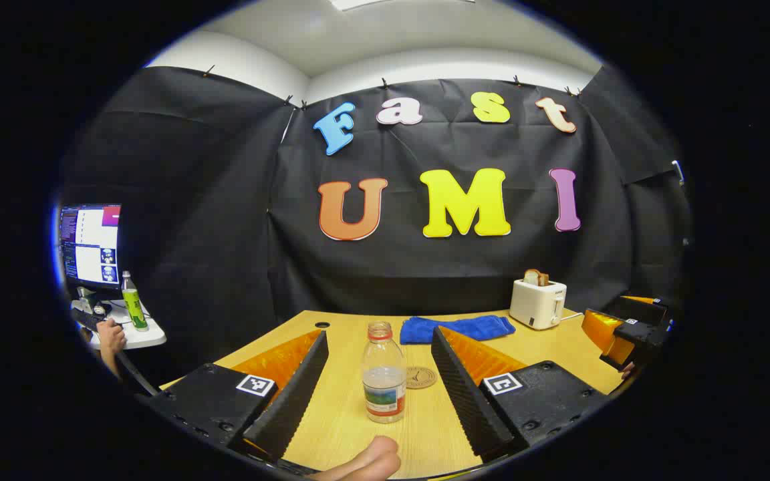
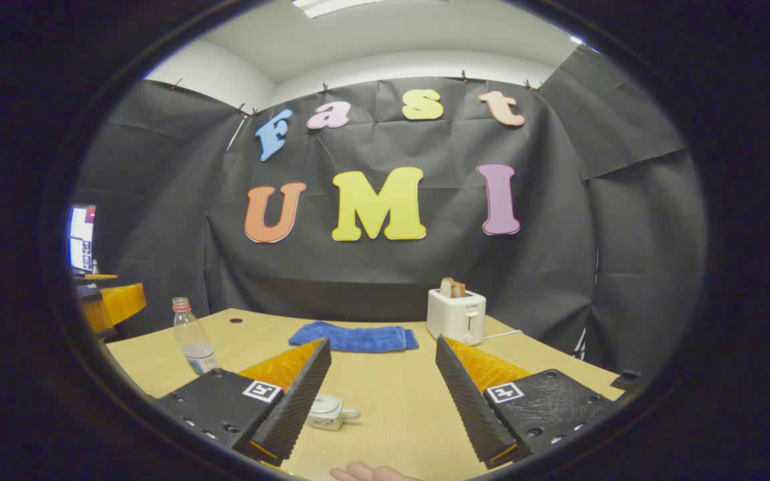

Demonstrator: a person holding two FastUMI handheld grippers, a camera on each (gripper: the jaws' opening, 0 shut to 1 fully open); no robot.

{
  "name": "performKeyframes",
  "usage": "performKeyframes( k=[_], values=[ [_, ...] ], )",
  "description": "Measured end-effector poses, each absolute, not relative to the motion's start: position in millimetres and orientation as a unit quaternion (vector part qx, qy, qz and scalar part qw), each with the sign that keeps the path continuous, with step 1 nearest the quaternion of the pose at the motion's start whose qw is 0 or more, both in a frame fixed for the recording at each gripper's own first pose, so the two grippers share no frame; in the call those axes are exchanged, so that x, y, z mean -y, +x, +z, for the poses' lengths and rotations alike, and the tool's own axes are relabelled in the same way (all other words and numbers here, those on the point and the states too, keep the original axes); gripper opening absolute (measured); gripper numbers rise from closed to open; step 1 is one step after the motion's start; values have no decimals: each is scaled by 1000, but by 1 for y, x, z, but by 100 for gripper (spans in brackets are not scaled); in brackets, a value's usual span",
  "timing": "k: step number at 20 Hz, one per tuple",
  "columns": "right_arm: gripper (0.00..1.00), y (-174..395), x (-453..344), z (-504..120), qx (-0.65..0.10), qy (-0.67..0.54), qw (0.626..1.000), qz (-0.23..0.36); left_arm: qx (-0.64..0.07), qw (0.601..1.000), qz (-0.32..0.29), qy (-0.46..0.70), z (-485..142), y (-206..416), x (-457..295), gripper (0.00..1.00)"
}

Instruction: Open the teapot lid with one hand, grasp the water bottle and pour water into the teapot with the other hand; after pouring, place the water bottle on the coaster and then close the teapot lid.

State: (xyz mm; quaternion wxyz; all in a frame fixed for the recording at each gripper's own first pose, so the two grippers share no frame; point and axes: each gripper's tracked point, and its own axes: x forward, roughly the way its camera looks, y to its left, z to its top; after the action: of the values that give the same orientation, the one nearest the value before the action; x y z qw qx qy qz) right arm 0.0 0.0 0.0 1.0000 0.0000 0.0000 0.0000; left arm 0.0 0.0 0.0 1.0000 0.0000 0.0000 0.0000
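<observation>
In the left gripper view a clear water bottle (image 1: 384, 374) with no cap stands upright on the wooden table, partly filled. My left gripper (image 1: 379, 391) is open, its fingers on either side of the bottle with a gap to each. A round coaster (image 1: 421, 377) lies just behind the bottle to its right. In the right gripper view a small white teapot (image 2: 328, 411) with its lid on sits on the table, close to the left finger of my open right gripper (image 2: 379, 394). The bottle (image 2: 192, 337) stands far to the left there. The right gripper (image 1: 625, 331) also appears at the right edge of the left gripper view.
A blue towel (image 1: 466, 328) lies at the back of the table (image 1: 345, 427), and a white toaster (image 1: 537, 302) with bread stands at the back right. Off the table to the left are a monitor (image 1: 89, 244), a green bottle and a person's hand. A fingertip (image 1: 368, 459) shows at the bottom.
</observation>
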Motion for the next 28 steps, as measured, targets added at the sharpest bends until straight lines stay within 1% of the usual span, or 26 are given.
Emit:
performKeyframes(
  k=[1,2,4,5,6,7,9,11,12,18,19,20,28],
  values=[
    [97,-1,3,-2,-3,-6,1000,-2,-16,1000,-1,-6,-11,2,-7,97],
    [95,-2,5,-1,-5,-12,1000,-6,-29,999,0,-13,-18,5,-12,97],
    [95,-1,3,-2,-4,-20,1000,-12,-41,999,15,-27,-23,9,-28,97],
    [97,0,3,-3,-4,-21,1000,-10,-41,999,20,-28,-24,10,-33,97],
    [95,0,4,-4,-6,-23,1000,-11,-42,999,19,-27,-24,10,-33,97],
    [95,1,8,-6,-9,-22,1000,-17,-43,999,13,-24,-24,10,-30,98],
    [95,0,9,-12,-15,-17,1000,-6,-40,999,5,-21,-23,10,-27,98],
    [95,0,11,-15,-18,-14,1000,-4,-43,999,-1,-21,-26,10,-23,98],
    [97,1,13,-16,-19,-18,1000,-9,-45,999,-3,-18,-27,11,-20,98],
    [97,3,8,-20,-17,-30,999,-4,-48,999,-9,7,-32,13,-10,98],
    [95,4,8,-20,-16,-28,999,-4,-47,999,-11,10,-33,13,-8,98],
    [95,6,7,-22,-16,-26,1000,-4,-47,999,-12,11,-33,13,-7,98],
    [95,35,-15,-60,-41,-28,999,10,-57,998,-7,8,-42,18,-11,98]
  ],
)
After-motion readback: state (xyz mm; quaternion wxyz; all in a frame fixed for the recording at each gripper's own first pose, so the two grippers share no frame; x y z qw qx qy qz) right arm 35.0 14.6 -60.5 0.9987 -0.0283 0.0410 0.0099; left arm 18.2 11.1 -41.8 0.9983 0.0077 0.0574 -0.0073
